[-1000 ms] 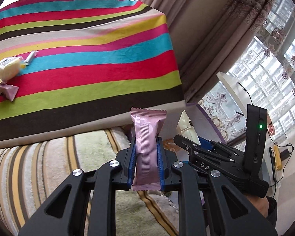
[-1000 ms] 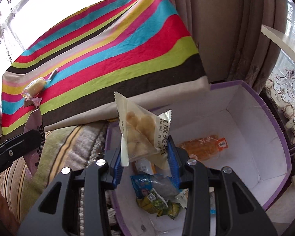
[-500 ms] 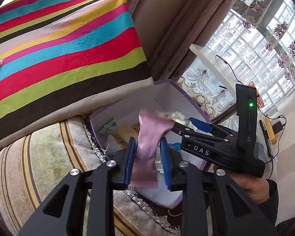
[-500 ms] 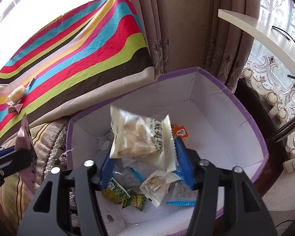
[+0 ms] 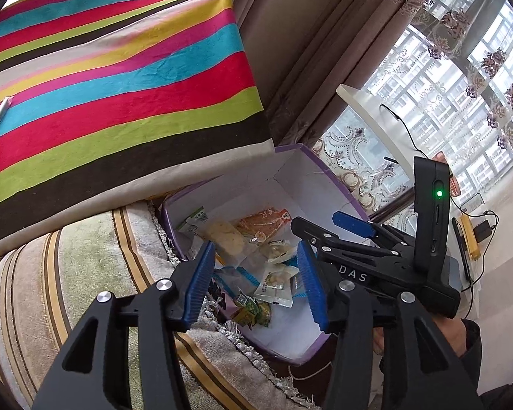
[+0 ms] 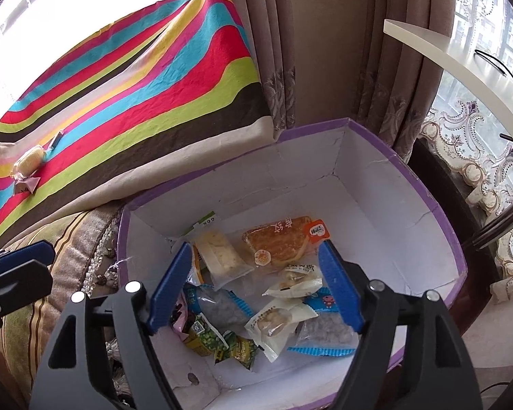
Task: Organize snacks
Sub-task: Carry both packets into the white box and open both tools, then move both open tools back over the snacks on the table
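The striped cloth (image 6: 147, 102) fills the upper left of both views, draped over a raised surface. Below it lies a striped rug (image 5: 68, 273) with a fringed edge. The box (image 6: 376, 177), purple outside and white inside, sits open beside the rug, just under the cloth's hem, and both my claws hang over it.

My left claw (image 5: 258, 283) is spread wide with nothing between its blue pads (image 5: 200, 283). My right claw (image 6: 256, 287) is spread too and holds nothing; in the left view it shows to the right, over the box's far side.

The snacks lie loose on the box floor. The orange pack (image 6: 280, 242) is the largest, near the middle. Just left of it is a clear pack (image 6: 219, 259) of pale pieces. Nearer me lie two blue-edged packs (image 6: 219, 307), two white packs (image 6: 277, 321) of small nuggets, green pea packs (image 6: 236, 345) and a pink wrapper (image 6: 179, 321) half hidden behind my right claw's left pad.

Well apart, on the cloth's left side, rest a yellow roll (image 6: 27, 162) and a small pink pack (image 6: 27, 184), touching each other.
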`<state>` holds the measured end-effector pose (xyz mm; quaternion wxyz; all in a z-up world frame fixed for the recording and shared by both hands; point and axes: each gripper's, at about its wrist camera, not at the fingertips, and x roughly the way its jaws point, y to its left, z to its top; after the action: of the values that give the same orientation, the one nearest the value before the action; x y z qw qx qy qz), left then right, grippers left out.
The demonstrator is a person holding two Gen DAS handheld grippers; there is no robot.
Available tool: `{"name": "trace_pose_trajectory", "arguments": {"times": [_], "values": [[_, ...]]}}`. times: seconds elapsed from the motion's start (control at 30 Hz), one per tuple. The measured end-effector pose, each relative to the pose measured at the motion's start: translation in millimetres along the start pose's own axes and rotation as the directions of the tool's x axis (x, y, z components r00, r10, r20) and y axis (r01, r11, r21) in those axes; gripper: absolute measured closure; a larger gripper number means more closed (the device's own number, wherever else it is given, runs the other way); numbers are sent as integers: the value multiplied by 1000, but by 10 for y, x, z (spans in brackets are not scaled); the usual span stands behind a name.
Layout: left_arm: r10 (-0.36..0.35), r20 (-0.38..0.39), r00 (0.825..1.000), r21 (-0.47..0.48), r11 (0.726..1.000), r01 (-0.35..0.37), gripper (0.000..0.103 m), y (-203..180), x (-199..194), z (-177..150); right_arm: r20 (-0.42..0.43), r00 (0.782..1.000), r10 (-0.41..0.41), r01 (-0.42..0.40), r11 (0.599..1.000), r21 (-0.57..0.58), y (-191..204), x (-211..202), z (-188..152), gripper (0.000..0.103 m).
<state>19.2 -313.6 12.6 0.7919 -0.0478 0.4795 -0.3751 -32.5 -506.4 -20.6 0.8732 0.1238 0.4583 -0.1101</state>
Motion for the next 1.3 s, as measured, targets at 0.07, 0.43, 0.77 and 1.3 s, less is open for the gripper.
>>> {"name": "trace_pose_trajectory", "arguments": {"times": [0.07, 0.43, 0.77, 1.3], "values": [[10, 16, 1000, -13, 1000, -10, 50, 39, -35, 14, -3, 1000, 6, -6, 1000, -4, 21, 4, -5, 26], [174, 163, 971, -144, 978, -151, 39, 601, -489, 137, -25, 999, 43, -45, 998, -52, 279, 78, 18, 25], [396, 285, 873, -307, 901, -308, 28, 1515, -1201, 196, -24, 993, 116, -118, 989, -91, 691, 62, 133, 23], [490, 199, 848, -192, 869, -457, 14, 2445, -1406, 760, -42, 971, 235, -238, 963, -125, 1437, 126, 428, 22]]}}
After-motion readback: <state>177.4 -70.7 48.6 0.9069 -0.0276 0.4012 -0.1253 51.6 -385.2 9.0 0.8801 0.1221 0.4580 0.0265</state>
